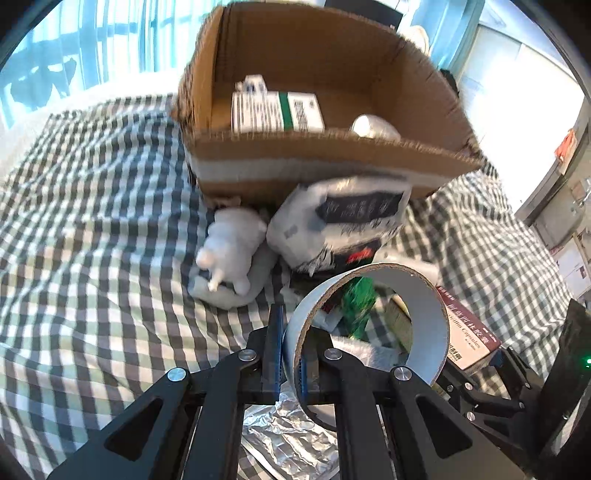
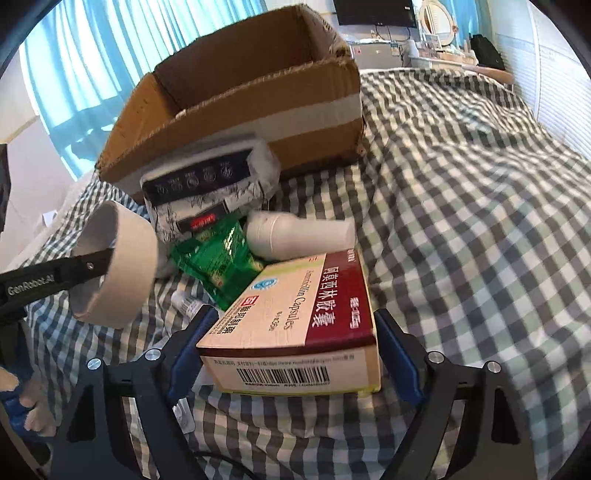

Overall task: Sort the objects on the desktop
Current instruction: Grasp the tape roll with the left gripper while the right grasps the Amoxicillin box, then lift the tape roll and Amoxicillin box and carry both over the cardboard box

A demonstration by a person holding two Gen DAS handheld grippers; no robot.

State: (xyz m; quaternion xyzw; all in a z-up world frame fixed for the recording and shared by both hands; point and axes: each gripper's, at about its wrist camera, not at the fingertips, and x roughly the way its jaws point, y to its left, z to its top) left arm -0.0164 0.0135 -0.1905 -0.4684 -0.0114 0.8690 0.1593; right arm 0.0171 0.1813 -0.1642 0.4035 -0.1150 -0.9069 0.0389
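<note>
Two grippers hold things: the left gripper (image 1: 291,354) pinches the tape roll's (image 1: 373,325) thin wall, which may slip; the right gripper (image 2: 291,354) squeezes the medicine box (image 2: 295,325), which may tip.

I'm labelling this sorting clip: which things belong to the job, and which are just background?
Job: tape roll in left gripper; capsule box between right gripper fingers; cardboard box; white bottle; green sachet.
Background: checked cloth; curtains; monitor.
</note>
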